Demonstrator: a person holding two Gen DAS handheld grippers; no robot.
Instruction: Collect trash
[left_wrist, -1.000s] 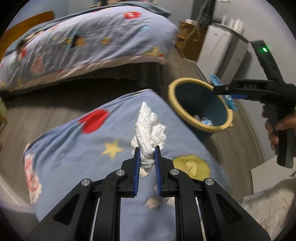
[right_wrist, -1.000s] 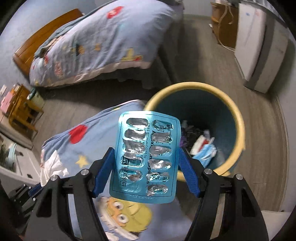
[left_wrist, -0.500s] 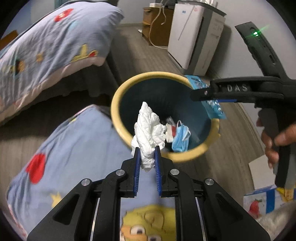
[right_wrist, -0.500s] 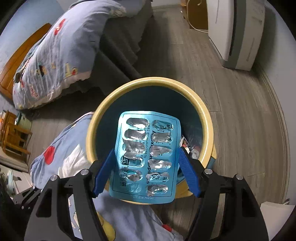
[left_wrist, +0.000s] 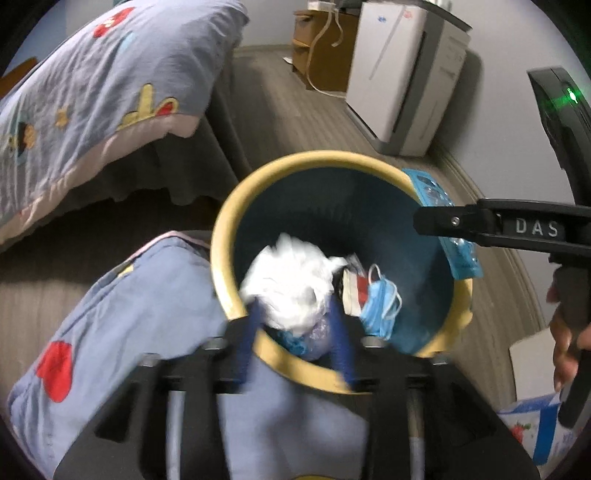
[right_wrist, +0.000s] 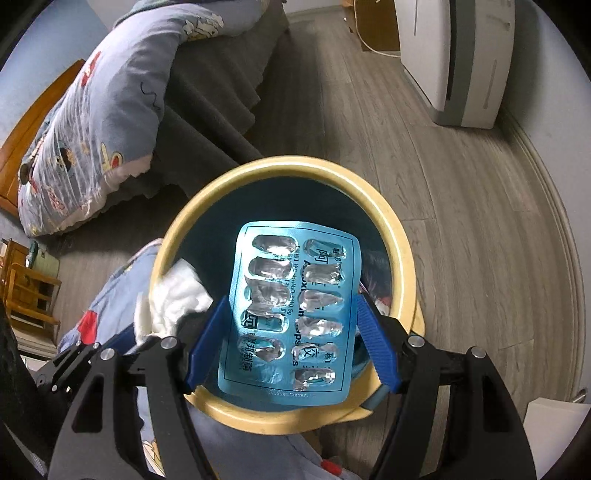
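Left wrist view: left gripper just spread wide above yellow-rimmed bin, crumpled tissue loose between the pads, probably dropping though blurred. Right gripper clamped on blue blister pack, poised over the same bin. Step in hand: dumping. Next: release the pack. Bin bottom largely hidden.

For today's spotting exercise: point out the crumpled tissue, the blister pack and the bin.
crumpled tissue (left_wrist: 291, 284), left wrist view, its white middle.
blister pack (right_wrist: 291, 314), right wrist view, centre of its foil face.
bin (right_wrist: 280, 166), right wrist view, far yellow rim.
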